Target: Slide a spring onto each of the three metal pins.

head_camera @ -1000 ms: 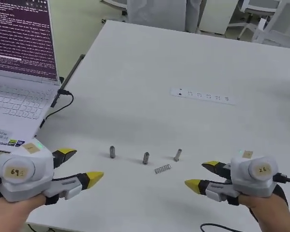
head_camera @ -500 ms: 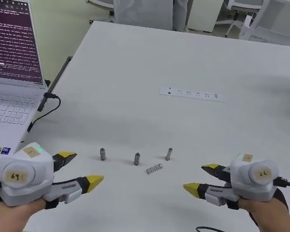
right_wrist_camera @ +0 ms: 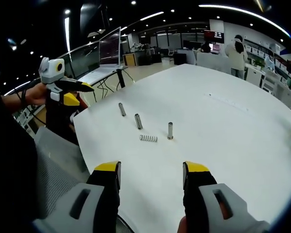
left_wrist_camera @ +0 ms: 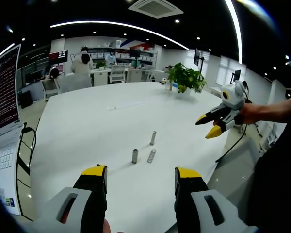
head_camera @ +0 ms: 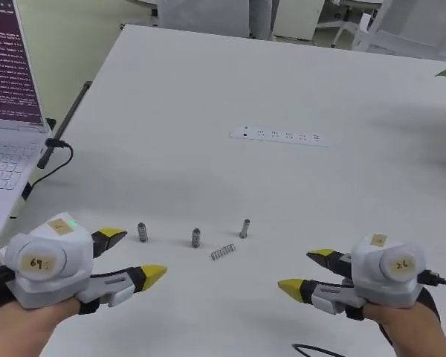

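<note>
- My left gripper (head_camera: 137, 254) hovers low over the near edge of the desk (head_camera: 282, 67), jaws spread wide and holding nothing.
- My right gripper (head_camera: 301, 270) hangs at the same height on the other side, well apart from the left – its jaws are also wide and empty.
- Three metal pins stand upright in a row on the desk between the two grippers and a little beyond the jaw tips: the left pin (head_camera: 143, 232), the middle pin (head_camera: 196, 238) and the right pin (head_camera: 244, 228).
- In the right gripper view the left and middle pins look ribbed with coils, so each seems to carry a spring; the right pin looks smooth and bare.
- A loose spring (head_camera: 223, 252) lies on its side on the desk, just beside the right pin and on my side of it, touching neither pin nor jaws.
- The desk is plain white and broad; a white power strip (head_camera: 279, 136) lies flat farther back, well apart from the pins.
- At the left edge sits an open laptop (head_camera: 4, 111) with text on its screen, and a black cable (head_camera: 52, 160) runs from its side across the desk.
- Beyond the desk – an open office with ceiling lights, white chairs (head_camera: 401, 30), more desks and a leafy potted plant (left_wrist_camera: 184, 77).
</note>
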Motion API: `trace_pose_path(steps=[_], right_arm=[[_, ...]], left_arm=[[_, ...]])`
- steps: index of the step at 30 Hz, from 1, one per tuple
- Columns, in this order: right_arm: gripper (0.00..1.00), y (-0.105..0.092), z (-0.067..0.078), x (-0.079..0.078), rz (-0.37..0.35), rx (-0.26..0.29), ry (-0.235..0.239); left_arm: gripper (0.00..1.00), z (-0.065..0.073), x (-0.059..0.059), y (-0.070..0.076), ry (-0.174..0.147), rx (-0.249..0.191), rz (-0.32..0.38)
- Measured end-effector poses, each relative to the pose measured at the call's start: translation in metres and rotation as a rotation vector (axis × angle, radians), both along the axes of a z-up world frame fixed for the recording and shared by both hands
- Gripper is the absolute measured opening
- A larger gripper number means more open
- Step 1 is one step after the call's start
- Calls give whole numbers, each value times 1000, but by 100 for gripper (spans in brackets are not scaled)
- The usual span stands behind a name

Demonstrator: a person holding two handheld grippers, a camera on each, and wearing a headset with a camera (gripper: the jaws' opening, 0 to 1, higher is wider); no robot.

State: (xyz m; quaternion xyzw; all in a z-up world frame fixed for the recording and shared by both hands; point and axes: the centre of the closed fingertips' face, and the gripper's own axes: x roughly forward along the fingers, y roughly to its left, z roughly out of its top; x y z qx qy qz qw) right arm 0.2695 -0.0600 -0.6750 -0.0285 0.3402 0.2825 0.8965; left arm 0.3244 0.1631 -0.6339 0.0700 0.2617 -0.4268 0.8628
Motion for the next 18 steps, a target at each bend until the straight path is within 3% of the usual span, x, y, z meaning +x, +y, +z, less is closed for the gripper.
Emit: trace_pose_path(steps=[18], right_arm=[[50,-15,3,-22,-87,24,5]], left_arm=[[50,-23,-18,-63,33,24,-169]])
